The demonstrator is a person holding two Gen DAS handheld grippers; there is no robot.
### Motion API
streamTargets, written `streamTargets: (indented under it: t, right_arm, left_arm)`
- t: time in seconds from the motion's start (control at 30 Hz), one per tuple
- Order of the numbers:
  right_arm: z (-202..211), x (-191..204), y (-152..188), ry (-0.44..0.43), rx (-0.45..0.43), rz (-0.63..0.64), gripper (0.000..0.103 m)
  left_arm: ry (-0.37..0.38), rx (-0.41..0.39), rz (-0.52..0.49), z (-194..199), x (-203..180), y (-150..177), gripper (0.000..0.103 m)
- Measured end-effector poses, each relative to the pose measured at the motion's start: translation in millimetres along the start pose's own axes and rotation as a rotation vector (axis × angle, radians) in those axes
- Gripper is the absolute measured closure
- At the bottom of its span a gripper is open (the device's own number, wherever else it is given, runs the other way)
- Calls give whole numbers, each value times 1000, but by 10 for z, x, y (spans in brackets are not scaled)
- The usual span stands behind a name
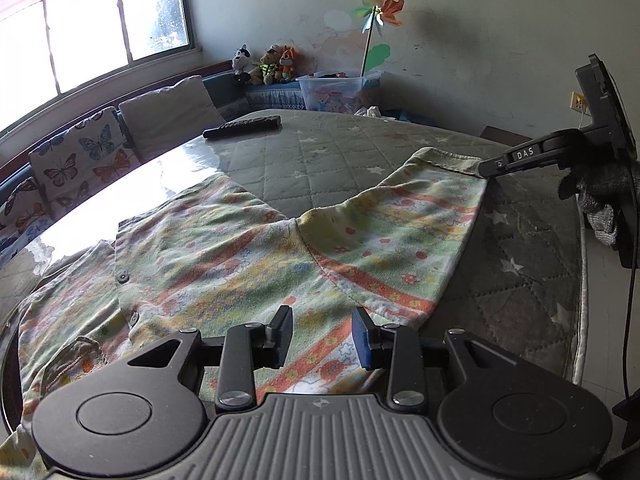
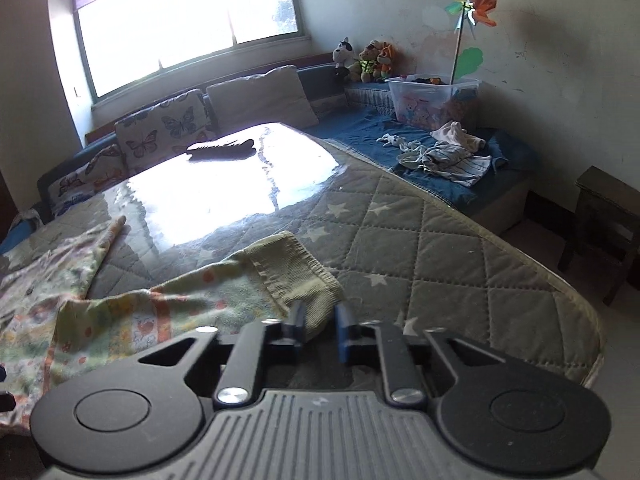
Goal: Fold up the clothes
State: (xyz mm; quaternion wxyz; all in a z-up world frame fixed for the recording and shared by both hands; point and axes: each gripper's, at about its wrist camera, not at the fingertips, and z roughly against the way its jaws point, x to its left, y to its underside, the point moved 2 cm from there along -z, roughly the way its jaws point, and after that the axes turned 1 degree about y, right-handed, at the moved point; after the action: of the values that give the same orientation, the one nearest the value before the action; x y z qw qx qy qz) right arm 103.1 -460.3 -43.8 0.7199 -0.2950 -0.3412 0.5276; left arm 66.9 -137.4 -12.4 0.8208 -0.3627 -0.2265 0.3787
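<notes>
- The patterned garment (image 1: pixel 240 256) is spread flat on the quilted surface (image 1: pixel 320 148) — no fold is yet made.
- The sleeve cuff (image 2: pixel 296 276) is framed, apparently ungripped, by the right tool (image 2: pixel 320 324).
- The left tool (image 1: pixel 322 336) is held open above the hem.

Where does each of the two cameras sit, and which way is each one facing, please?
Left wrist: on the left gripper, jaws open, low over the pastel printed cotton garment, facing the window wall; the right gripper shows at the ribbed sleeve cuff.
Right wrist: on the right gripper, jaws around that cuff, facing the window.
Shared: garment, grey quilted star-print table cover, black remote control, colourful paper pinwheel.
</notes>
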Motion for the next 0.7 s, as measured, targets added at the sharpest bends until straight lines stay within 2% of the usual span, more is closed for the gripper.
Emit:
streamTargets:
  t: [0.2,0.37,0.43,0.6,0.67,0.7]
  right_arm:
    - [54,2,-89,-13,-27,-4,99]
    - [9,-27,-40,-1,-5,-26,98]
    - [11,-40,-17,-1,0,-38,94]
    - [-7,-51,-6,-8,-5,-56,89]
    - [-44,-28,0,-7,-3,-50,78]
    - [-55,-10,4,-4,-6,-45,77]
  left_arm:
    - [9,3,-1,-34,-37,-2,68]
    - [12,12,4,-52,-41,18,68]
    - [12,11,5,-48,-40,15,68]
    - [7,10,10,-51,-25,-4,68]
    - [4,9,12,-52,-20,-11,68]
    - [2,9,14,-51,-18,-13,68]
